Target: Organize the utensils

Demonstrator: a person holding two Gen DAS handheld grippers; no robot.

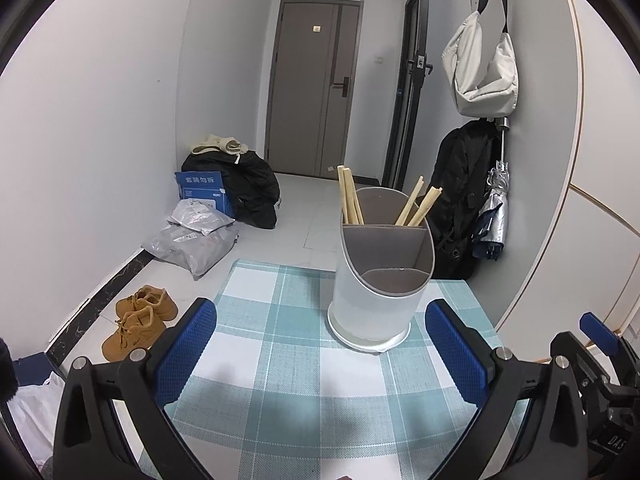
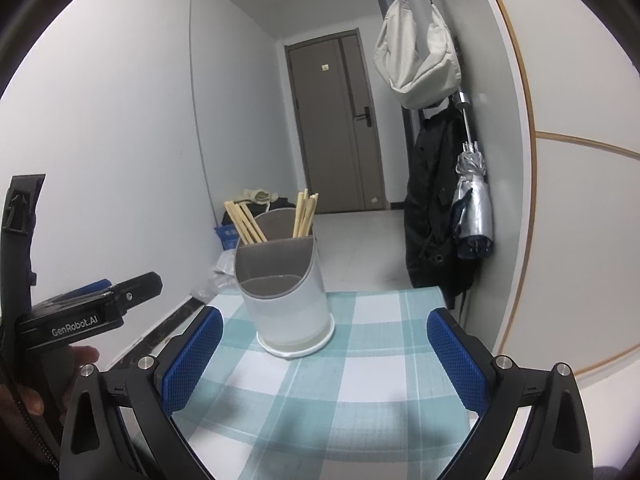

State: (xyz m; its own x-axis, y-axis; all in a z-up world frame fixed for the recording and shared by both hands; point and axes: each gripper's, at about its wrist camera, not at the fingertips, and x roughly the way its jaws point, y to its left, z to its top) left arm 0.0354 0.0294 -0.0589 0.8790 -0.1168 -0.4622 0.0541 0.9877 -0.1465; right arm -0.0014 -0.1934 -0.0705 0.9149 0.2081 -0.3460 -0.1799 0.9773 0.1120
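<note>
Utensil holder (image 1: pixel 380 280) stands upright on the counter (image 1: pixel 280 360), dead ahead of both my tools, toward the far edge. From the left tool (image 1: pixel 320 356) it sits slightly right of centre; from the right tool (image 2: pixel 324 360) it sits slightly left of centre. So it lies between the two, and I cannot honestly say which is nearer; both are close, neither touches it.

Holder is a white tub with a grey liner, split into compartments. Back wall tall, front lip low, so the open mouth slopes down toward me. Chopsticks (image 1: pixel 352 196) stand in the rear compartments in two bunches, one leaning left, one leaning right. Their long axes run near vertical and splay outward at the tops. The front compartment (image 1: pixel 394 280) looks empty, as far as I can see into it.

Left tool: released, blue pads (image 1: pixel 186 348) spread wide, nothing between them but checked cloth. Right tool: likewise released, pads (image 2: pixel 192 360) wide apart, holding nothing. In the right view my left tool shows at the left edge with a bit of my hand (image 2: pixel 24 396) on it.

No loose utensils visible on the counter in either view. My judgement: the sorting may be about done, or the next piece lies out of frame. Any approach to the sticks should come from above, along their length, since the tall back wall blocks a rear entry.
</note>
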